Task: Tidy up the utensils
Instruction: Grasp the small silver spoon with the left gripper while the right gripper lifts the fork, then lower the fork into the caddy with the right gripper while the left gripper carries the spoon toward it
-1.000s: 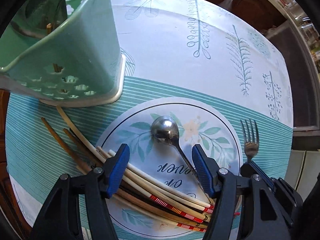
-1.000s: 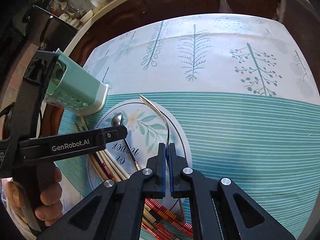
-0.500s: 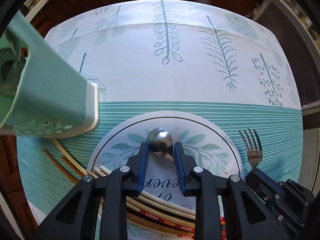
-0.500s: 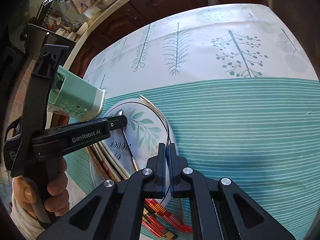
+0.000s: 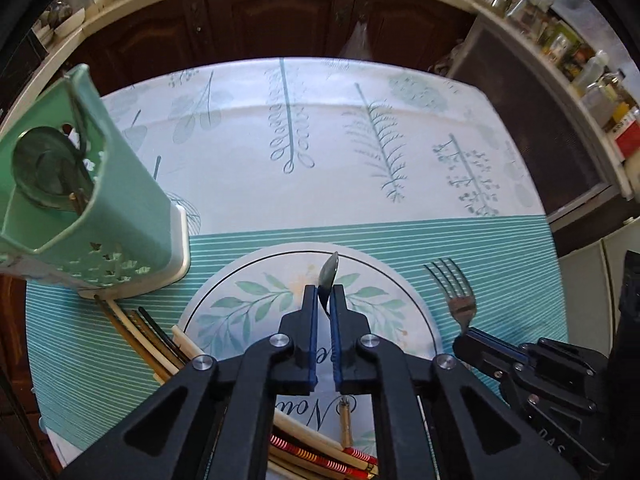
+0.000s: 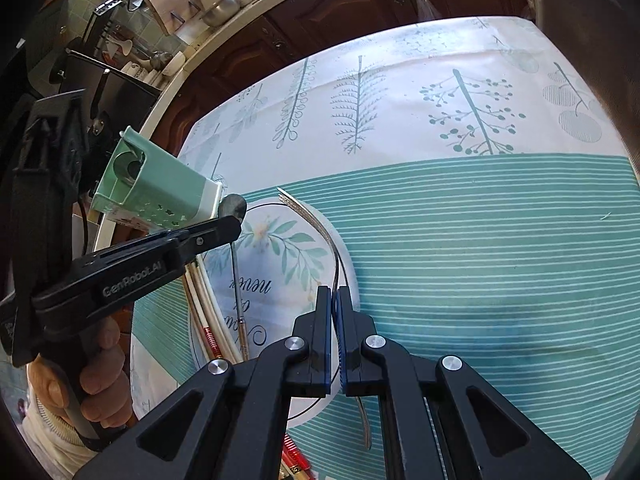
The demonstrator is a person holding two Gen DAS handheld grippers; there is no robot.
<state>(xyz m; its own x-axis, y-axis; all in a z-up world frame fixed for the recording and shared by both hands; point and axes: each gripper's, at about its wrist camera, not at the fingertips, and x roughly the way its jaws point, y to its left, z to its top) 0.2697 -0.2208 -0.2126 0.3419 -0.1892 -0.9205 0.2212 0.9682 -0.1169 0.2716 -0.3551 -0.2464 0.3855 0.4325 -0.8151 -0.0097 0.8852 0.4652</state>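
My left gripper (image 5: 324, 292) is closing its jaws tight on the bowl of a steel spoon (image 5: 329, 278), which stands edge-on between the blue pads. In the right wrist view the spoon (image 6: 233, 206) hangs from the left gripper (image 6: 229, 229), handle down over the placemat. My right gripper (image 6: 333, 296) is shut on a steel fork (image 6: 316, 224), its tines pointing away; the left wrist view shows the fork (image 5: 456, 296) too. A mint-green utensil holder (image 5: 120, 216) stands at the left. Several chopsticks (image 5: 148, 336) lie below it.
A teal striped placemat (image 6: 480, 260) with a round leaf print lies on a white leaf-patterned tablecloth (image 5: 320, 152). Dark wooden cabinets (image 5: 280, 20) and a cluttered counter run behind the table. A person's hand (image 6: 100, 368) grips the left tool.
The left jaws closed from wide open onto the spoon's bowl and raised it off the placemat, rolling it edge-on. The right gripper drifted a little with the fork.
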